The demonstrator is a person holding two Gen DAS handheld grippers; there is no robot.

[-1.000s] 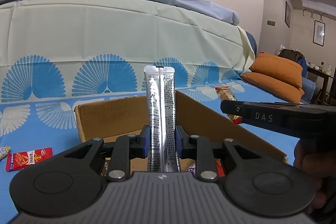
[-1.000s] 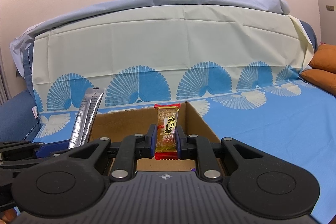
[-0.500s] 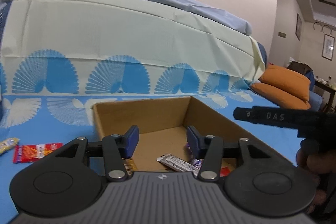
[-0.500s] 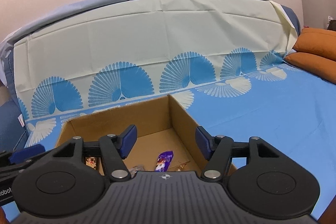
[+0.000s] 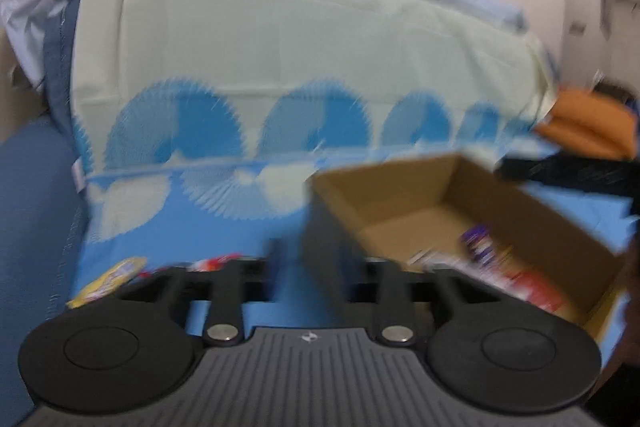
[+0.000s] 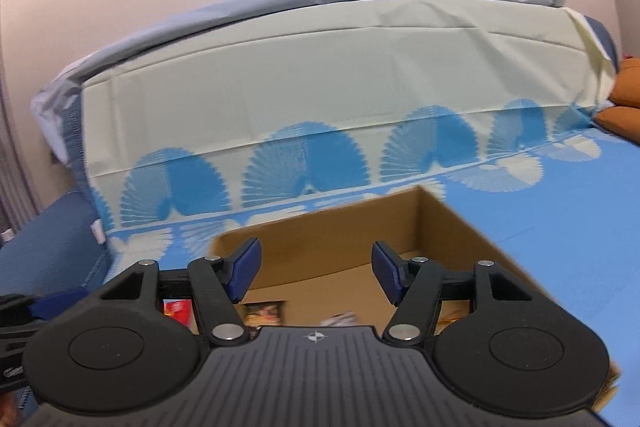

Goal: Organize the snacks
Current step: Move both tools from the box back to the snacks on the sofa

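A blue bed sheet (image 6: 560, 211) printed with white fan shapes spreads beneath an open cardboard box (image 6: 320, 239), with orange cushions (image 5: 584, 123) at the far right. The right claw (image 6: 316, 273) hovers over the box with its blue pads spread wide and nothing between them. The left claw (image 5: 316, 267), heavily blurred, sits left of the box, its fingers apart and empty. Snack packets lie on the box floor, among them a purple wrapper (image 5: 478, 247) and a red packet (image 6: 176, 311). Outside the box, on the sheet, lie a yellow packet (image 5: 108, 277) and a red-and-white packet (image 5: 216, 261).
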